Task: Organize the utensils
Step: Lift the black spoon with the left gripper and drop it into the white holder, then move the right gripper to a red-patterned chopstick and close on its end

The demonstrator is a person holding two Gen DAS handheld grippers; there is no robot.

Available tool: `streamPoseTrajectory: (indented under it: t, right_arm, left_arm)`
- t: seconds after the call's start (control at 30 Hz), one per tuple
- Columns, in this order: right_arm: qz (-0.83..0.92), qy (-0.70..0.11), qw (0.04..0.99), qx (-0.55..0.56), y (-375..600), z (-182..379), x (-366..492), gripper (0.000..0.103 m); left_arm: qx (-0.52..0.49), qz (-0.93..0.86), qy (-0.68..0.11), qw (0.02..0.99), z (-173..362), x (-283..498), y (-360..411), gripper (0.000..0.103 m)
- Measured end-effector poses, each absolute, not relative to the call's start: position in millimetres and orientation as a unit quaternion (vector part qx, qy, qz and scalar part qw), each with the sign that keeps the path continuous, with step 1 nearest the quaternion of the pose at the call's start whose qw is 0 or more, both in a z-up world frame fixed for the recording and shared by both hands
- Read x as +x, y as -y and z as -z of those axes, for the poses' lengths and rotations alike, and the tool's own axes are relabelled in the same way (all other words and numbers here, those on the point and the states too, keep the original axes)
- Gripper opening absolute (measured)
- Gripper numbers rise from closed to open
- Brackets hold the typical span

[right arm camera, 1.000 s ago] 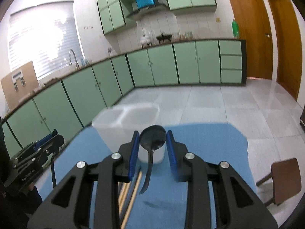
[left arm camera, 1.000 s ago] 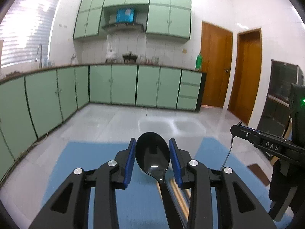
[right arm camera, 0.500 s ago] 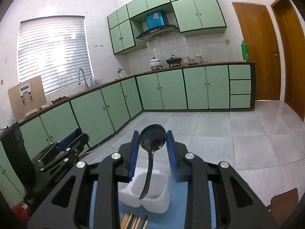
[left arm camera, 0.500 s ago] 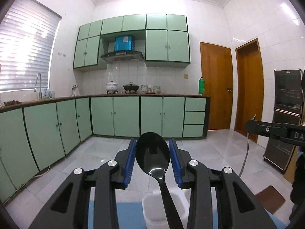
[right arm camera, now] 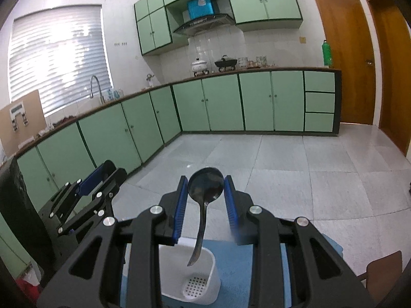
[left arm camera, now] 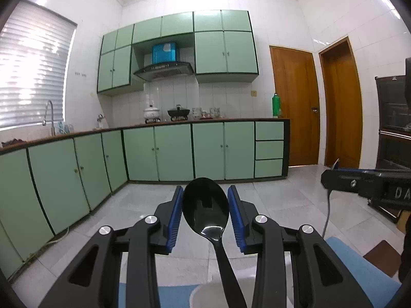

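Observation:
My left gripper [left arm camera: 205, 211] is shut on a black plastic spoon [left arm camera: 205, 205], bowl up between the blue pads, handle hanging down toward a white holder's rim [left arm camera: 205, 291] at the bottom edge. My right gripper [right arm camera: 205, 200] is shut on a second black spoon [right arm camera: 205, 186]; its handle hangs above the open right compartment of the white utensil holder [right arm camera: 190, 274], which stands on the blue table [right arm camera: 236, 261]. The left gripper also shows in the right wrist view [right arm camera: 95, 179], and the right gripper shows in the left wrist view [left arm camera: 364, 183].
Green kitchen cabinets [right arm camera: 226, 102] and a tiled floor [right arm camera: 295, 159] lie beyond the table. A brown chair seat [right arm camera: 382, 272] stands at the table's right side. Wooden doors [left arm camera: 295, 107] are at the back right.
Both grippers have risen and tilted up with their spoons; the table has dropped out of most of each view. The right spoon's handle now hangs over the holder.

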State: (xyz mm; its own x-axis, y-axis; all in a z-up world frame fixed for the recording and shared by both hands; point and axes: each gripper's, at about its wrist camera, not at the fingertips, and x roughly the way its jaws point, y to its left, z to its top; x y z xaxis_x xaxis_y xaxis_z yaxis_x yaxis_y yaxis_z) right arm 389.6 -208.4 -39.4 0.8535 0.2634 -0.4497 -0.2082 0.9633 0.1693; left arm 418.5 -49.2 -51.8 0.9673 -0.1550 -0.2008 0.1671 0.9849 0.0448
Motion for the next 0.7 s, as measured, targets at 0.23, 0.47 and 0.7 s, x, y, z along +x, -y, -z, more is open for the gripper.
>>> streamPoseTrajectory:
  t: [0.23,0.47,0.7]
  right_arm:
    - [-0.125,-0.259,0.956,0.052,202.0,52.3,385.7,0.031]
    - [-0.113,-0.249,0.96,0.054,207.8,45.7,349.8,0.044]
    - [-0.11,-0.283,0.952,0.042,207.5,75.7,270.3,0.072]
  left_arm:
    - [0.016,0.091,-0.119,0.989,61.9,410.7,43.6,0.038]
    - [0.004,0.092,-0.115,0.989,43.5,373.4,30.5,0.052]
    - [-0.001,0.095,-0.173,0.98,54.3,293.4,18.4,0.077]
